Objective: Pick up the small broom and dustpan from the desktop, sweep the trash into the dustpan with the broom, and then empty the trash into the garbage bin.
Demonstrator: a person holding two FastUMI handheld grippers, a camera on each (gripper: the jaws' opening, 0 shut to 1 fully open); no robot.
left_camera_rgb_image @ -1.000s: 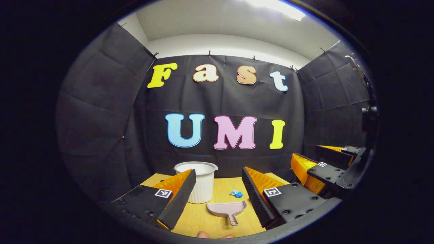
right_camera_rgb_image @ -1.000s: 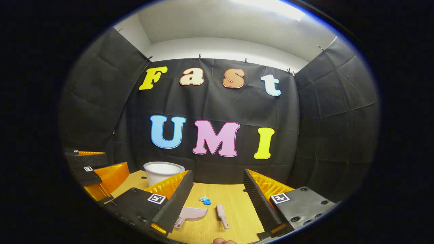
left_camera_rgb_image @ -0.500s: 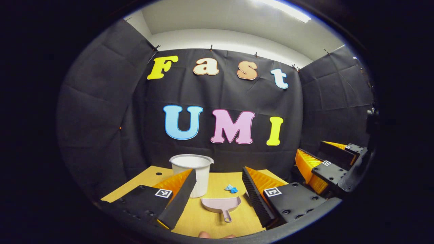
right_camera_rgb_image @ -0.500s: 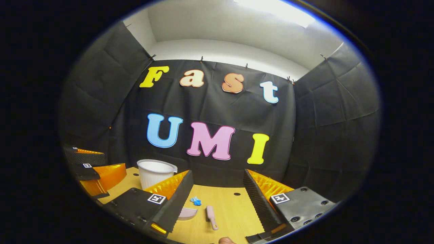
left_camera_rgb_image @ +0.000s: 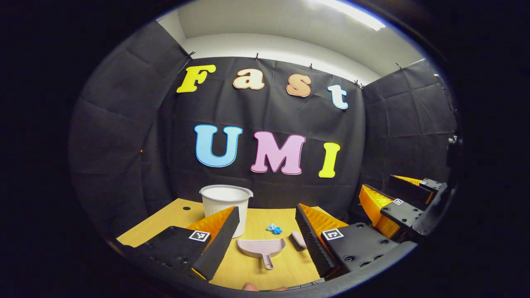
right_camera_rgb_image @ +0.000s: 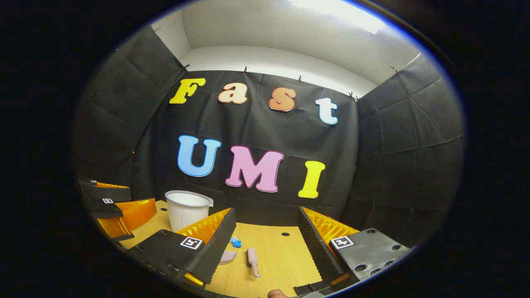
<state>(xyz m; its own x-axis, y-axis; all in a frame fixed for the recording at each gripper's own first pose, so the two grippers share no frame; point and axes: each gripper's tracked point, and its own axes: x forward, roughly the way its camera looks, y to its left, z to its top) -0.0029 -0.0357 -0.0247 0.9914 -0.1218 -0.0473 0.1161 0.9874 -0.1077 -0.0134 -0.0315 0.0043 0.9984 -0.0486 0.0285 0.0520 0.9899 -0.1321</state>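
A pale pink dustpan (left_camera_rgb_image: 261,248) lies on the wooden desktop (left_camera_rgb_image: 165,219), handle toward me, between and beyond the fingers of my open left gripper (left_camera_rgb_image: 267,208). Crumpled blue trash (left_camera_rgb_image: 273,228) sits just past it. The small pink broom (left_camera_rgb_image: 298,239) is half hidden by my left gripper's right finger. In the right gripper view the broom (right_camera_rgb_image: 252,256) lies between the fingers of my open right gripper (right_camera_rgb_image: 265,209). There the trash (right_camera_rgb_image: 236,242) and an edge of the dustpan (right_camera_rgb_image: 228,256) sit to its left. Both grippers hold nothing.
A white ribbed garbage bin (left_camera_rgb_image: 225,205) stands upright at the back left of the desktop (right_camera_rgb_image: 285,256), also seen as the bin (right_camera_rgb_image: 186,209). The right gripper (left_camera_rgb_image: 377,182) hovers far right; the left gripper (right_camera_rgb_image: 143,196) hovers far left. Black cloth walls close off the back and sides.
Both cameras have tipped down, showing more desktop. The dustpan and trash slid left in both views, and the broom came into the left gripper view. Both grippers stayed open.
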